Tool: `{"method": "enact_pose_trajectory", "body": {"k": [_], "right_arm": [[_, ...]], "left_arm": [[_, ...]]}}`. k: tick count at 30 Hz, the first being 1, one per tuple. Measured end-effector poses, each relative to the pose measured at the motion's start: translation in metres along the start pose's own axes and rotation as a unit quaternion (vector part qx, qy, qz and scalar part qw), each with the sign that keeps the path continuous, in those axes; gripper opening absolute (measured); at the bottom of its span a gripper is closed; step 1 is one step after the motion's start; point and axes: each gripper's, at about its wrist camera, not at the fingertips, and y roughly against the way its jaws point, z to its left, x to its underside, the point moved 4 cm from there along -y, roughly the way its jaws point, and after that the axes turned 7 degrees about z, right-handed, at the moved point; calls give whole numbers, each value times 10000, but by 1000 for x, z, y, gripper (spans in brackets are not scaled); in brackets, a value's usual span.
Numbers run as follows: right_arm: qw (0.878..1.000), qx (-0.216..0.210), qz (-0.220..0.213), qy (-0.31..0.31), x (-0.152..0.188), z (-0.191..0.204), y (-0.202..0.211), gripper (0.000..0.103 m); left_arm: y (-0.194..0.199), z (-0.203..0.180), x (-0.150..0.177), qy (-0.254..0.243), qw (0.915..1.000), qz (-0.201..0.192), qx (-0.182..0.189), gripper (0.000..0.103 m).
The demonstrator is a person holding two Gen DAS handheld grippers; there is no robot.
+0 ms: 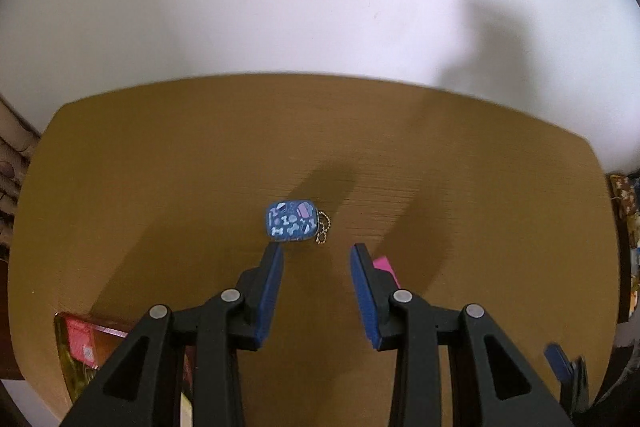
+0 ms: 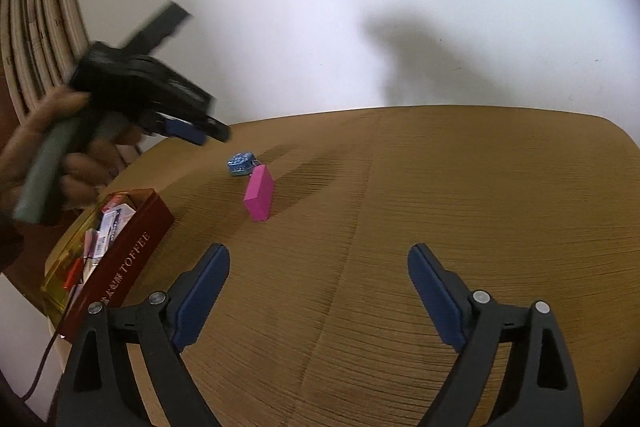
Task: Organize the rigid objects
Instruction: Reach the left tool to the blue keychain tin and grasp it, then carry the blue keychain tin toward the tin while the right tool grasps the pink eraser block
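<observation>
Jaws of left gripper (image 1: 317, 251) empty above patterned blue case (image 1: 291, 222).

Brown wood-grain table (image 2: 440, 187) against plain white wall (image 2: 320, 7), shadows cast.

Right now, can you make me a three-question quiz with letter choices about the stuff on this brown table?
1. Where is the small blue patterned case with a bead chain?
A. inside the tin
B. on the brown wooden table
C. between gripper pads

2. What colour is the upright rectangular block?
A. pink
B. green
C. yellow

3. How is the red TOFFEE tin?
A. lidded
B. upside down
C. open, with small packets inside

Answers: 1 B, it lies on the tabletop just ahead of the left gripper. 2 A, it shows bright pink. 3 C, the packets show over its rim.
</observation>
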Motion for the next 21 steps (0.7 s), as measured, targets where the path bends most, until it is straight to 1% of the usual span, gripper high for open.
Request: {"method": "enact_pose_trajectory", "body": {"k": [1,4,7,10,13,16,17,19,21], "right_arm": [[10000,-21,-2,2,0,0,1,89],[10000,-64,22,17,2,1,1,90],[9999,-91,32,37,3,3,2,90],[9999,-118,58,45,4,3,2,90],[9999,-128,57,50,4,3,3,90],[9999,-117,87,72,5,4,4,91],[9999,-111,89,82,6,4,5,92],[9999,-93,69,104,7,5,7,95],[9999,-80,61,108,8,6,9,96]], "left_arm": [[-4,1,-4,46,10000,70,-45,36],[-20,3,-12,259,9992,275,128,36],[-27,5,-18,418,9988,261,81,36],[-37,8,-22,499,9979,400,-94,36],[-43,7,-23,492,9978,446,-58,36],[-44,5,-31,500,9979,403,-2,37],[-48,12,-32,505,9979,409,16,37],[-50,6,-32,468,9978,459,-21,39],[-51,5,-35,384,9983,430,-128,40]]}}
